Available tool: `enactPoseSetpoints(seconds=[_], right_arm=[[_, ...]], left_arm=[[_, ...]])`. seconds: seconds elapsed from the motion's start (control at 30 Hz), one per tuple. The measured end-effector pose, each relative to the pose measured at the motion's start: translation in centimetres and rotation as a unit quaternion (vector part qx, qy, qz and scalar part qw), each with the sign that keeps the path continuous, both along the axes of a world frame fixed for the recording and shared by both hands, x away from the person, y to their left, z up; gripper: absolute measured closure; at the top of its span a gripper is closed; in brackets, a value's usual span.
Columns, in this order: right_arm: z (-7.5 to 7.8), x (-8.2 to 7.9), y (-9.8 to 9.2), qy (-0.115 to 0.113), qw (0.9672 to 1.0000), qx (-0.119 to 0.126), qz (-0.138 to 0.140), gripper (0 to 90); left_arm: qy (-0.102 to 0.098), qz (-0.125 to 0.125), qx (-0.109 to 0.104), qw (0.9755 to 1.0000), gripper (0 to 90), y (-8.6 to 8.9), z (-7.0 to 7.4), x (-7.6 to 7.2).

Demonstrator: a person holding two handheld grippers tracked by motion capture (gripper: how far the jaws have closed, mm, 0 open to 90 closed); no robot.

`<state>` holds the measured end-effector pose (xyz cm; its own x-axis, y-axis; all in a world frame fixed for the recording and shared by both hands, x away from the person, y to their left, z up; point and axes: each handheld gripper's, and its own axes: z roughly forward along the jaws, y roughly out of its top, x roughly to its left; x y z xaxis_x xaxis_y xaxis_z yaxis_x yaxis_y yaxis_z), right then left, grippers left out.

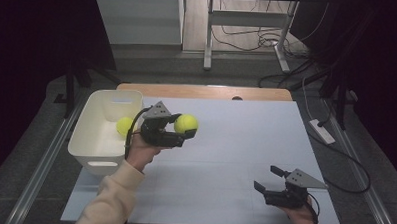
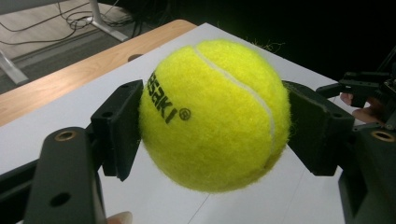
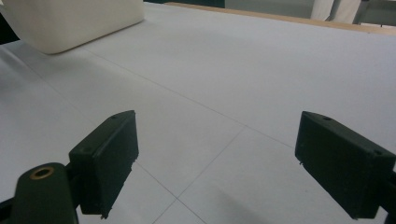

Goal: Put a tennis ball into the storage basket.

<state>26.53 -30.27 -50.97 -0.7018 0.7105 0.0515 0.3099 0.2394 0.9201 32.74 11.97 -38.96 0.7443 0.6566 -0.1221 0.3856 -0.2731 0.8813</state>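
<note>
Here the left gripper has its two black jaws clamped on a fuzzy yellow-green tennis ball; in the left gripper view the black pads press into the felt on either side of the ball, which hangs clear of the table's white top with nothing beneath it. In the high view the held ball sits just past the right rim of the white rectangular plastic bin, which stands on the table at about nine o'clock from the ball. A second yellow-green tennis ball already lies inside the bin, against its right wall.

The relation that matters is this one: the bin's open mouth lies at nine o'clock from the gripped ball, close by, with only the near wall between them. The work in hand looks like carrying the ball across into the bin, so the likely next move is a short shift toward nine o'clock over the rim, high enough to clear it, then a release.

The right gripper rests near the table's front edge at roughly four o'clock from the ball, well apart from it and the bin; its jaws stand wide with nothing between them, the bare table showing in the gap. The left hand is far nearer the bin.
</note>
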Motion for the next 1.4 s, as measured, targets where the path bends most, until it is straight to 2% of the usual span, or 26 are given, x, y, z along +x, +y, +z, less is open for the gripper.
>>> enactPoseSetpoints(seconds=[0.37, 0.67, 0.93, 1.4], right_arm=[[0.2, -0.1, 0.1, 0.004, 1.0000, 0.007, -0.002, 12.3], [0.3, -0.1, 0.2, 0.005, 0.9999, 0.010, -0.003, 11.7], [0.3, -0.1, 0.1, 0.006, 0.9999, 0.013, -0.005, 11.7], [0.4, -0.1, 0.1, 0.005, 0.9999, 0.012, -0.009, 11.7]], left_arm=[[-0.001, 0.023, -0.003, 0.9997, 27.4, 2.0, 0.8, -0.4], [-0.009, 0.044, -0.008, 0.9989, 27.3, 4.0, 1.9, -0.9], [-0.009, 0.054, -0.011, 0.9984, 27.4, 4.9, 2.0, -0.9], [-0.006, 0.086, -0.009, 0.9963, 27.3, 7.2, 1.7, -0.6]])
